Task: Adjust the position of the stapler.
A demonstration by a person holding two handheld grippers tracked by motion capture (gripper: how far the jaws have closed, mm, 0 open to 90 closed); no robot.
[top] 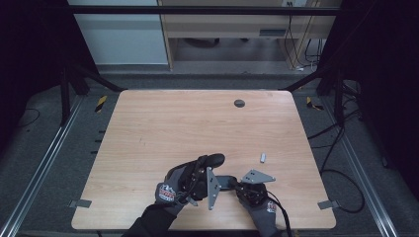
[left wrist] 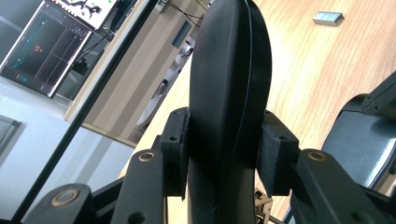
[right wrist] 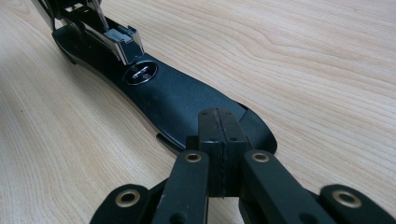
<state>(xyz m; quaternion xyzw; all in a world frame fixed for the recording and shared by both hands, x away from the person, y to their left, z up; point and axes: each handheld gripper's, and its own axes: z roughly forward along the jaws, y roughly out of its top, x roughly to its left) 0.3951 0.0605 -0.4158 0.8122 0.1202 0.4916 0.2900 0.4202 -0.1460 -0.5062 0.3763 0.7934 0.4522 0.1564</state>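
**Two grippers, one opened stapler**

We find the left gripper [left wrist: 223, 154] clamped on the black plastic stapler top [left wrist: 229, 88], swung upward. The right gripper [right wrist: 218, 135], jaws closed, pins the black stapler base [right wrist: 173, 100] on the wooden table [top: 163, 128]. The small grey staple strip [top: 263, 158], probably the refill, lies nearby; loading comes next.

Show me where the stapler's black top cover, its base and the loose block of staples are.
top cover [left wrist: 229, 93], left gripper view, its curved back.
base [right wrist: 177, 100], right gripper view, flat upper face.
block of staples [left wrist: 328, 18], left gripper view, its top.
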